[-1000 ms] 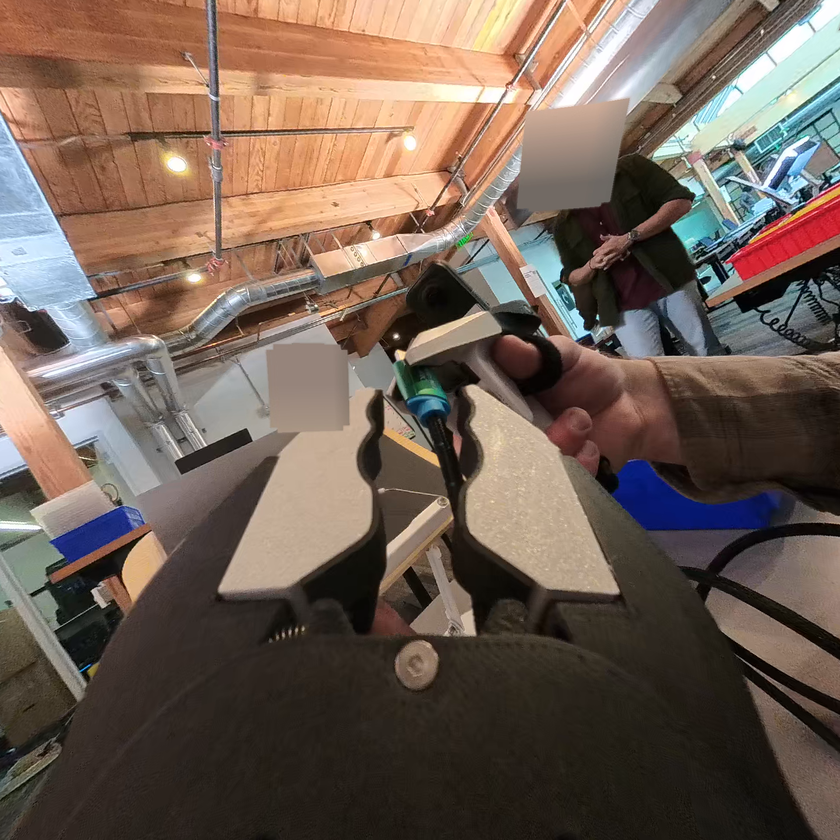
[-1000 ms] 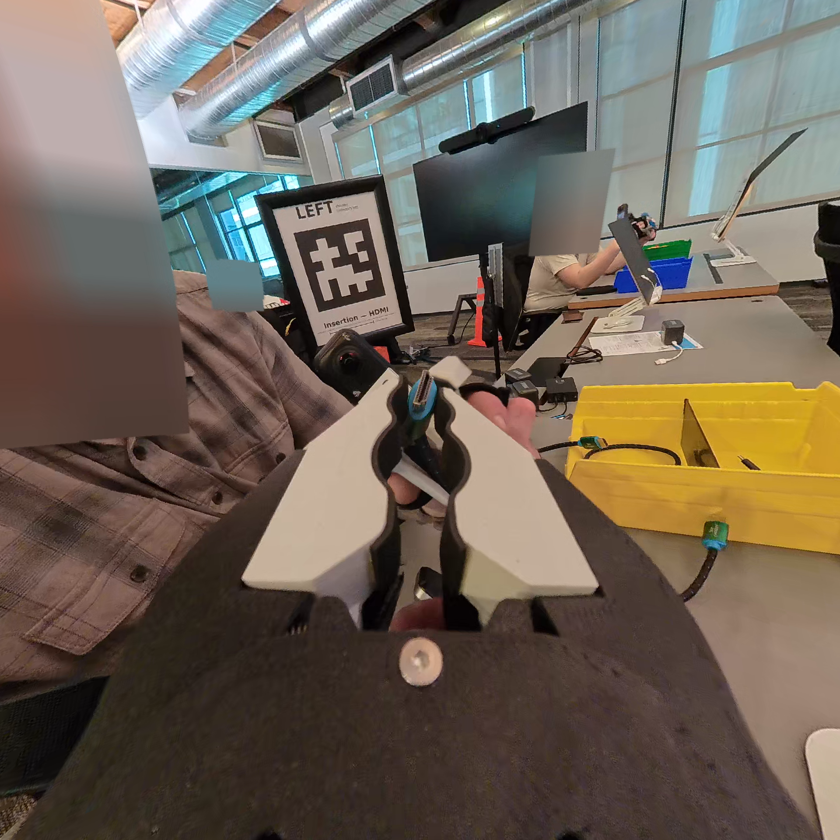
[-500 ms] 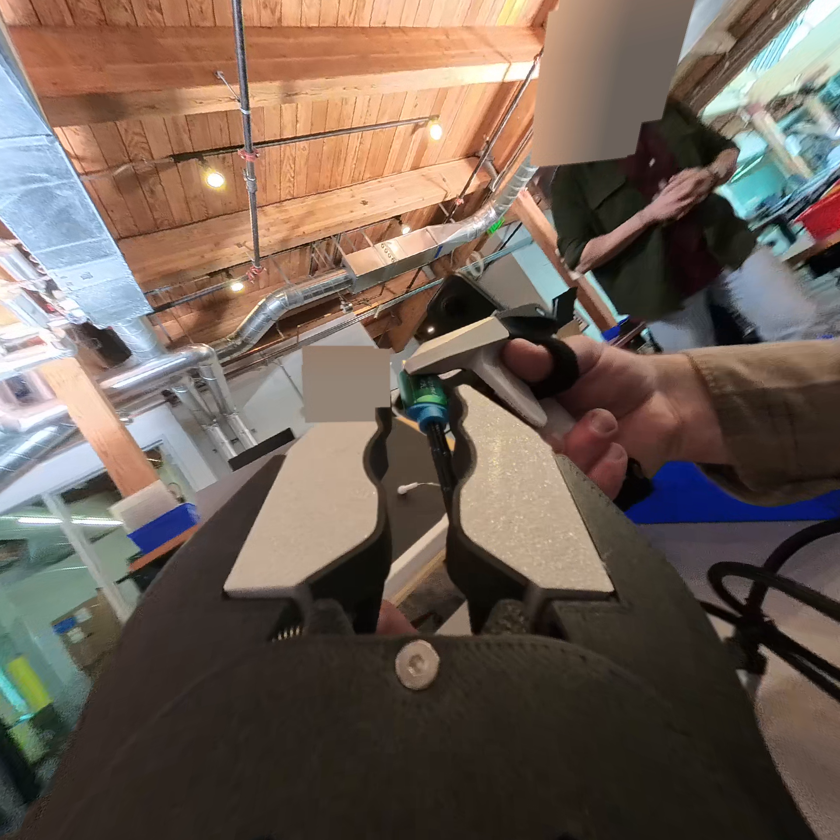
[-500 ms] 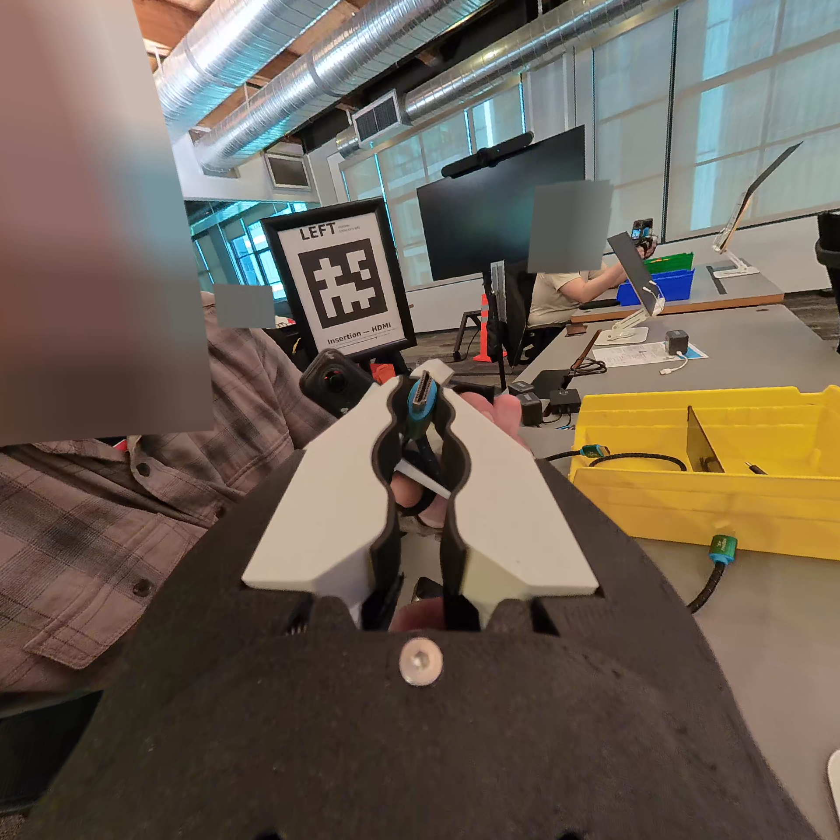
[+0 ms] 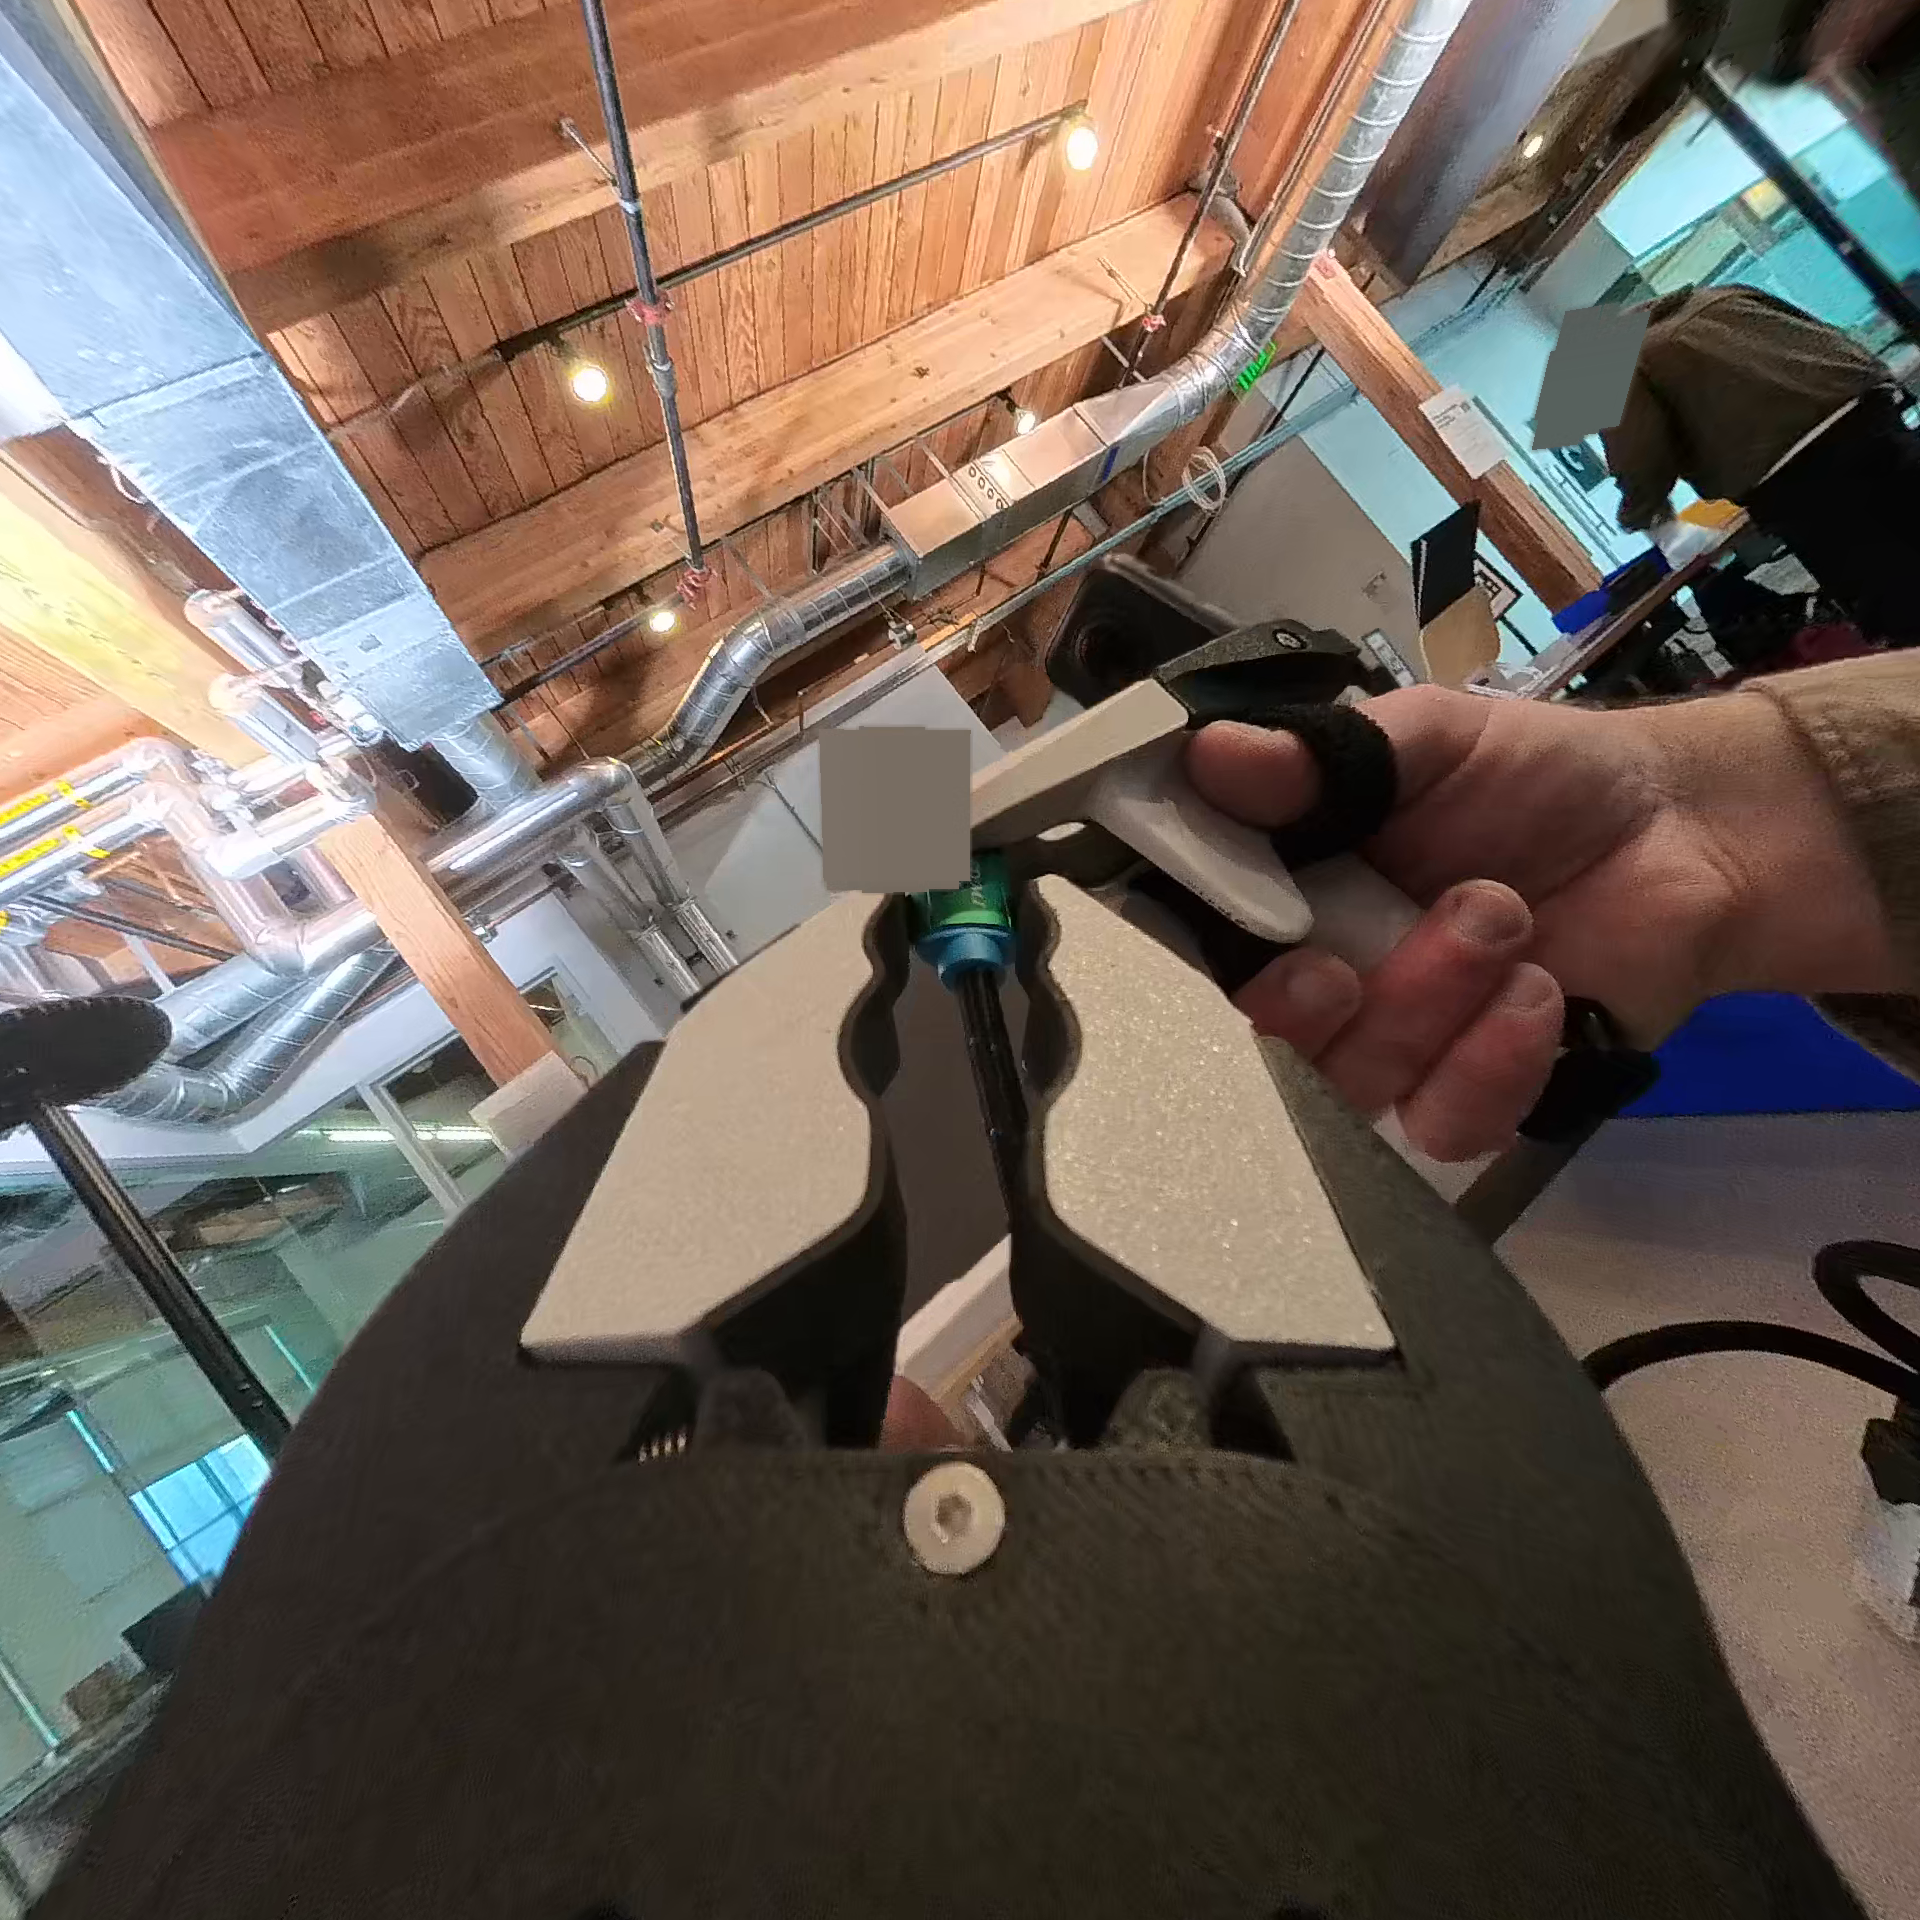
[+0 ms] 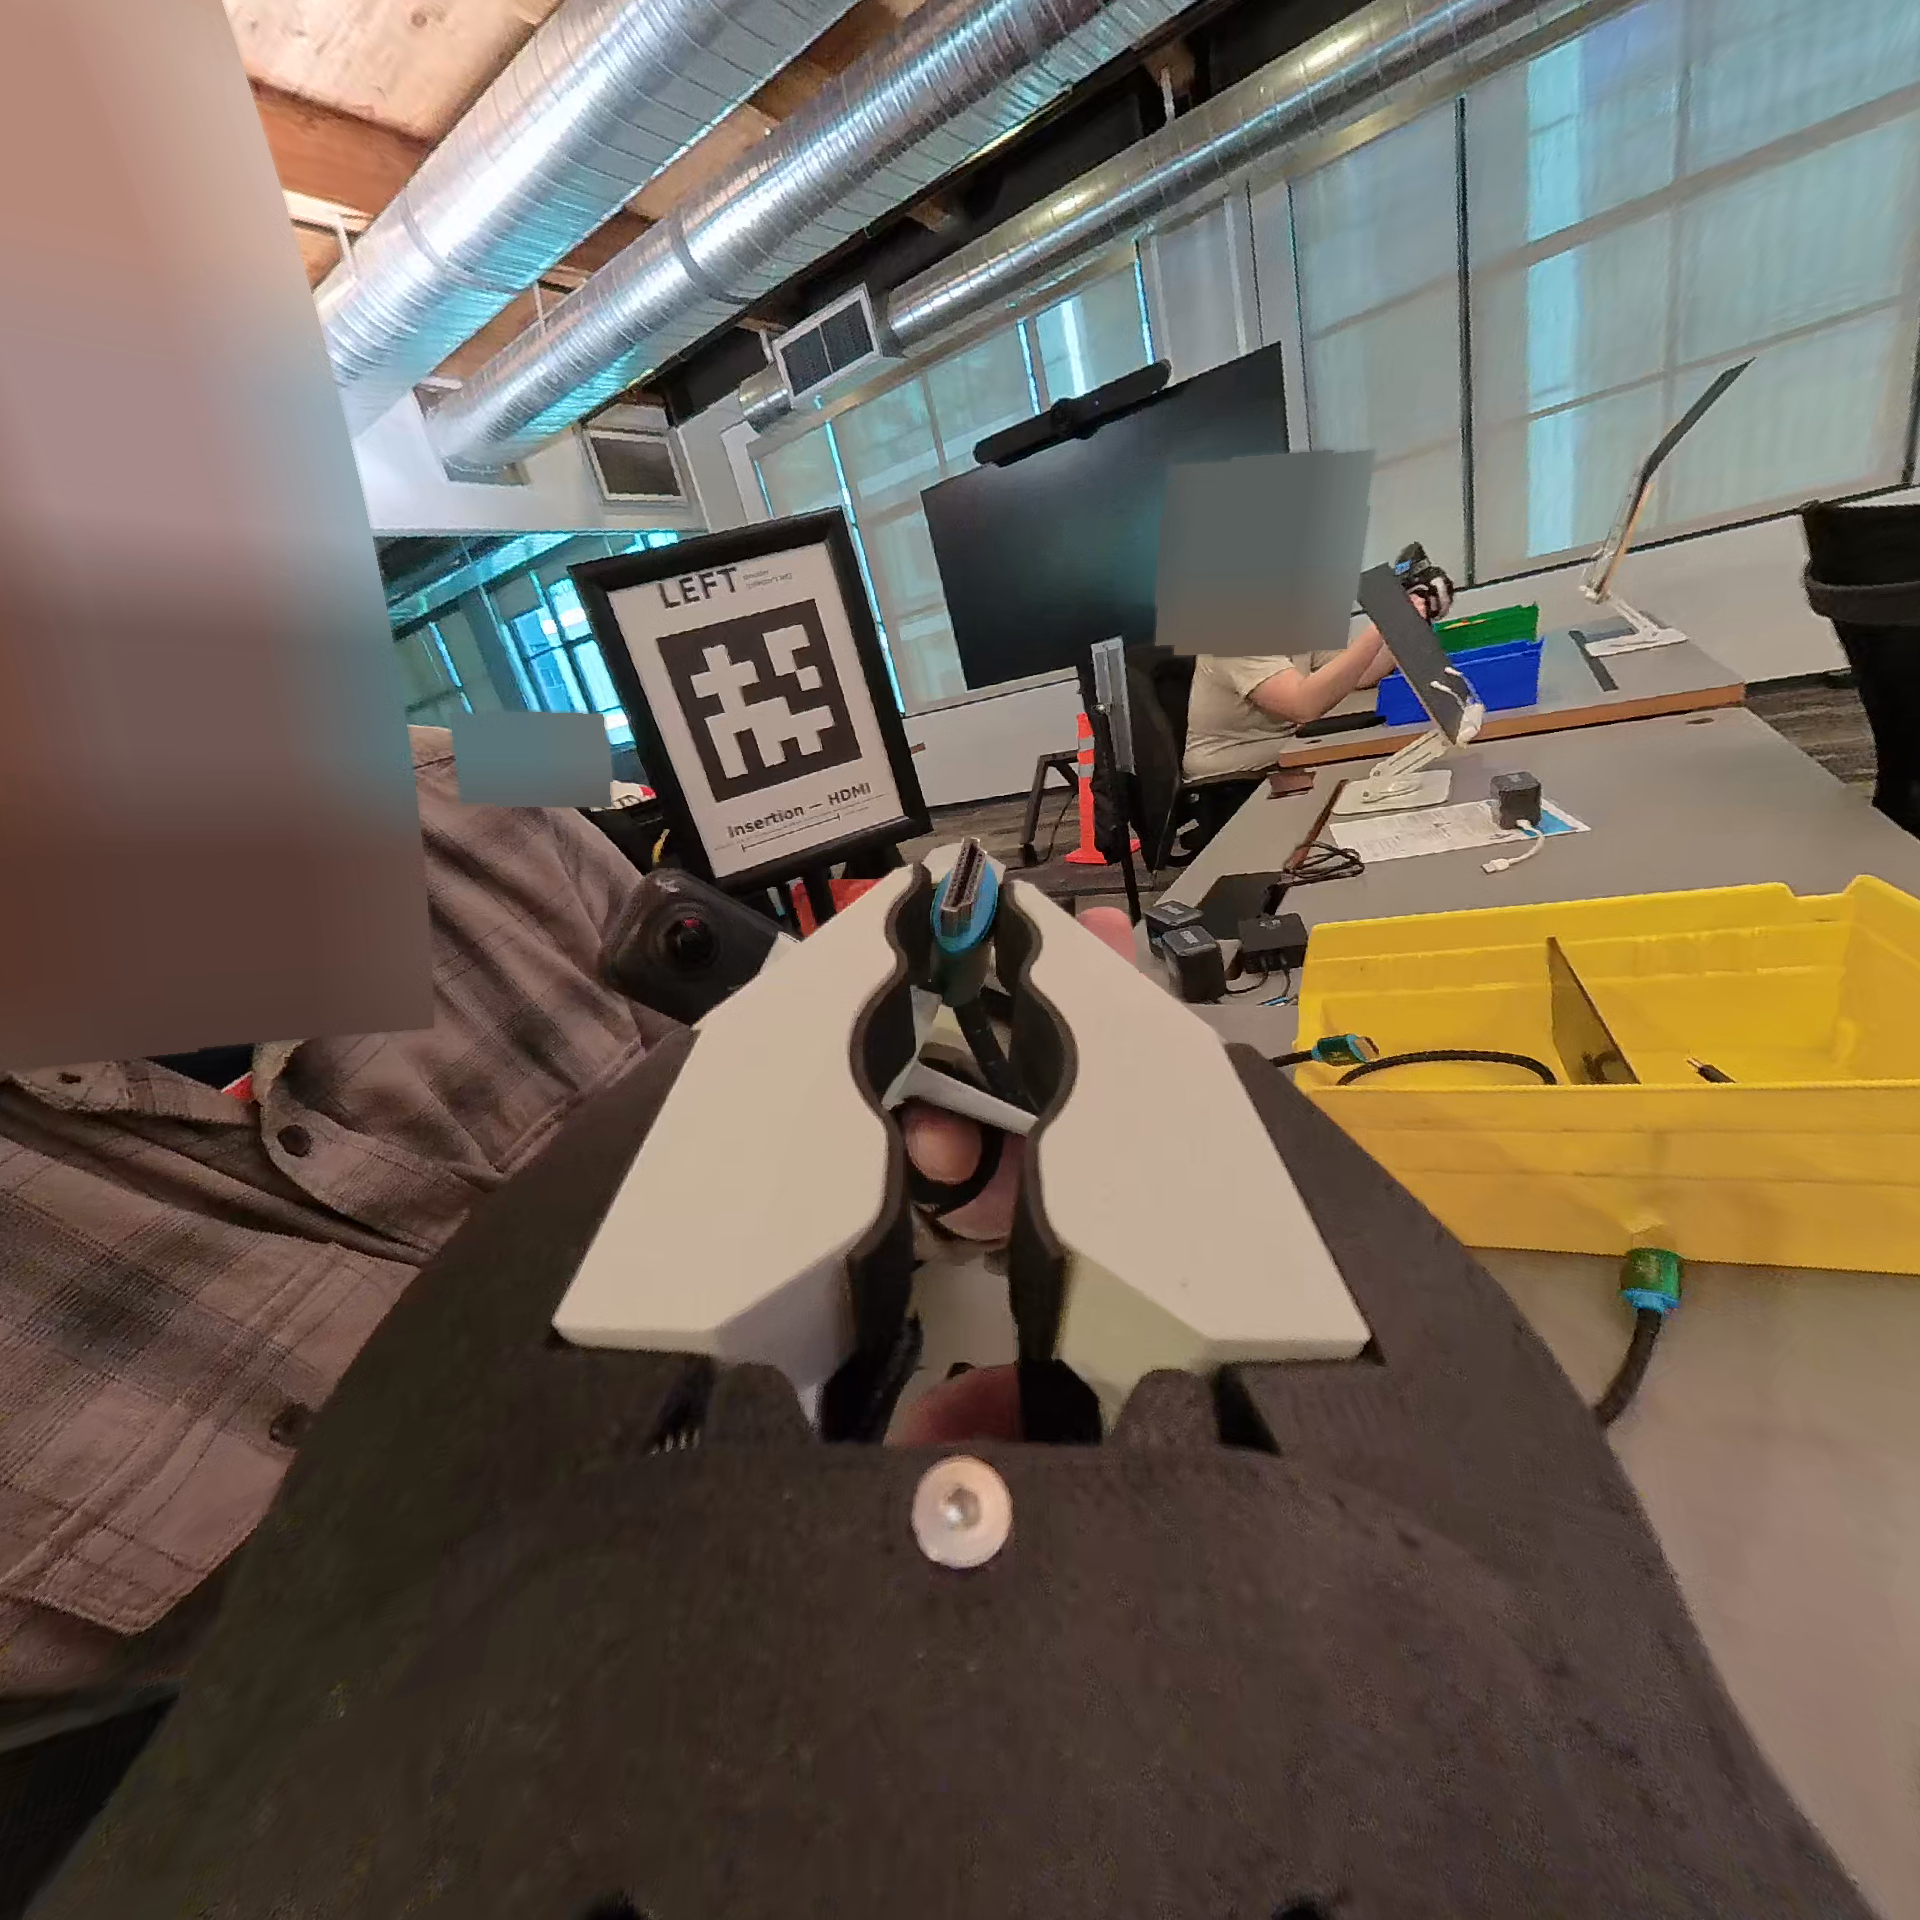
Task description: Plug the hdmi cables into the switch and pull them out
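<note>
Desk [image 6: 1766,1455]: grey, under timber ceiling.
Right gripper [image 6: 961,914]: fingers clamped on HDMI plug [image 6: 964,902].
Left gripper [image 5: 961,925]: fingers pinching cable [image 5: 992,1049] below plug.
Yellow bin [image 6: 1558,1174]: one cable end inside; another outside.

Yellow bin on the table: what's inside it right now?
The yellow bin holds a dark divider and a braided black cable with a green-blue plug over its left rim. Its near wall hides the floor.

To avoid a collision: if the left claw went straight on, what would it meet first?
Probably the right claw, holding the HDMI plug just past the left claw's tips; depth is unclear.
</note>
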Demonstrator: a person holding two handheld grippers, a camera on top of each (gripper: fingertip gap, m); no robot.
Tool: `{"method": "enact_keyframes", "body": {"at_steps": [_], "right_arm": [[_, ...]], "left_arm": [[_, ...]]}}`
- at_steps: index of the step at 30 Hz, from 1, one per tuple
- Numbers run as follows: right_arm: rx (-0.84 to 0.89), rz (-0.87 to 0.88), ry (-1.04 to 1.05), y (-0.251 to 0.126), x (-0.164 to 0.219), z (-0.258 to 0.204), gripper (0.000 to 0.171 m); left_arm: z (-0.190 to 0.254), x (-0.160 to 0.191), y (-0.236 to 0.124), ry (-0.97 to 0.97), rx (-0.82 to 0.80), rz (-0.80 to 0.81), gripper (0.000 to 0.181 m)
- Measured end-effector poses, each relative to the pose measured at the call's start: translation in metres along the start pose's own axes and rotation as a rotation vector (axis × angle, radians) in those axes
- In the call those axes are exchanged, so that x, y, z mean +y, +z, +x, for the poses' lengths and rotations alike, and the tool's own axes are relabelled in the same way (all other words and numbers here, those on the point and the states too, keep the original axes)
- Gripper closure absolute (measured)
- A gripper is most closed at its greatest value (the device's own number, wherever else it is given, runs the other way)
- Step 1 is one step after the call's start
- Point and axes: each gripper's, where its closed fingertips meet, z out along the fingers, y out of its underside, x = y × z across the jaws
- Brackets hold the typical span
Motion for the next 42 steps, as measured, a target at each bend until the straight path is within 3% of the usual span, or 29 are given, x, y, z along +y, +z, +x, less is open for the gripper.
{"method": "enact_keyframes", "body": {"at_steps": [4, 6, 9, 14, 18, 22, 25, 27, 30, 35, 42], "right_arm": [[0.140, -0.033, -0.065, -0.007, -0.004, 0.015, 0.139], [0.265, -0.128, -0.164, -0.015, -0.002, 0.024, 0.127], [0.452, -0.277, -0.497, -0.026, -0.009, 0.025, 0.122], [0.821, -0.702, -1.323, -0.045, -0.020, 0.029, 0.128], [0.911, -0.921, -1.805, -0.035, -0.018, 0.031, 0.131], [0.910, -0.962, -2.022, -0.022, -0.013, 0.031, 0.132], [0.847, -0.958, -2.093, -0.014, -0.004, 0.030, 0.138], [0.832, -0.990, -2.090, -0.014, 0.002, 0.033, 0.156], [0.830, -0.977, -2.045, -0.014, 0.004, 0.034, 0.160], [0.842, -0.770, -1.805, -0.009, 0.000, 0.030, 0.162], [0.946, -0.477, -1.506, -0.010, -0.017, 0.035, 0.162]], "left_arm": [[-0.001, 0.008, 0.002, 0.021, 0.046, -0.054, 0.161], [0.001, 0.013, 0.004, 0.011, 0.099, -0.094, 0.161], [-0.006, 0.017, 0.006, -0.071, 0.128, -0.141, 0.162], [-0.022, 0.019, 0.007, -0.367, 0.203, -0.231, 0.162], [-0.018, 0.024, 0.004, -0.408, 0.302, -0.342, 0.162], [-0.008, 0.025, -0.001, -0.447, 0.386, -0.415, 0.162], [0.001, 0.025, -0.003, -0.485, 0.436, -0.456, 0.162], [0.004, 0.025, -0.004, -0.535, 0.459, -0.467, 0.162], [0.004, 0.024, -0.005, -0.603, 0.480, -0.471, 0.162], [-0.005, 0.010, -0.005, -0.656, 0.503, -0.363, 0.163], [-0.016, 0.003, -0.003, -0.678, 0.489, -0.238, 0.144]]}}
